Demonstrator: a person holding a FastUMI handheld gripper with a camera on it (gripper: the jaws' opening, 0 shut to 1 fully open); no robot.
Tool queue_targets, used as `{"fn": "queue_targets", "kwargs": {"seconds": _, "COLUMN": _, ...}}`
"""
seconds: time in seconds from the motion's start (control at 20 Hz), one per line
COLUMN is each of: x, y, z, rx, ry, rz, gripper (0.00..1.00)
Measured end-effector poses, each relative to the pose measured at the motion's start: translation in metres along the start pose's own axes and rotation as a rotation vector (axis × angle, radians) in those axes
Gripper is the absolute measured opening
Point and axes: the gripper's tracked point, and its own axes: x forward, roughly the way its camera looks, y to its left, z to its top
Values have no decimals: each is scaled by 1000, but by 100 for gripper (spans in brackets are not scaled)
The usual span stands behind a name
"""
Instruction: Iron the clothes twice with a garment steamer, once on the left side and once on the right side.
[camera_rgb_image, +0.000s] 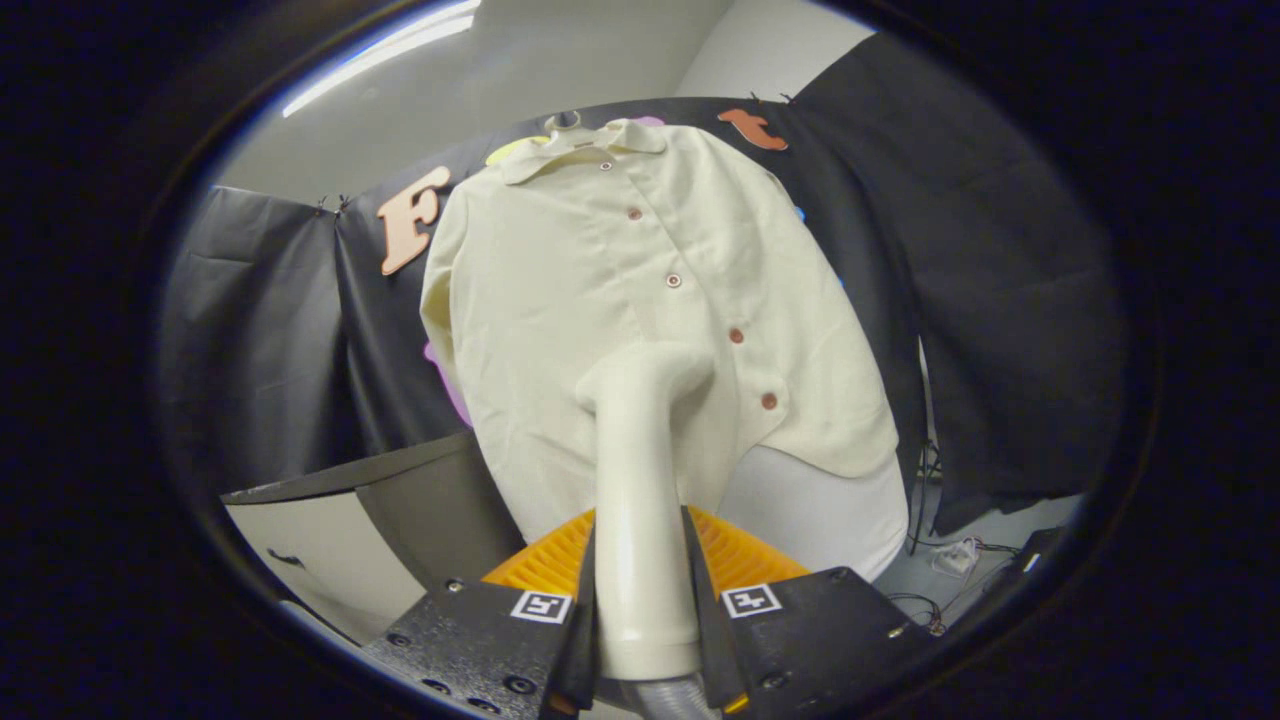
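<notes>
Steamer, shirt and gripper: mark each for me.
steamer (640, 480): gripper view, mid-handle, clamped between both fingers.
shirt (560, 300): gripper view, front panel beside the button row.
gripper (645, 610): gripper view, midway between fingertips, shut on the steamer.

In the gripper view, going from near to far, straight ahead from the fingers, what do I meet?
Gripper shut on the cream plastic steamer handle → its angled head → cream buttoned shirt on a hanger → black cloth wall.

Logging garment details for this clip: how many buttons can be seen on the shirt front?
5, running down the placket of the shirt: below the collar, then, lowest. The steamer, clamped by the gripper, may hide more.
</notes>
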Motion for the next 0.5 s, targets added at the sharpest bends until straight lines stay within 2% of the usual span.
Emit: {"fn": "queue_targets", "kwargs": {"seconds": 0.5, "x": -26, "y": -24, "z": -53, "rx": -3, "ry": 114, "rz": -38, "gripper": 40}}
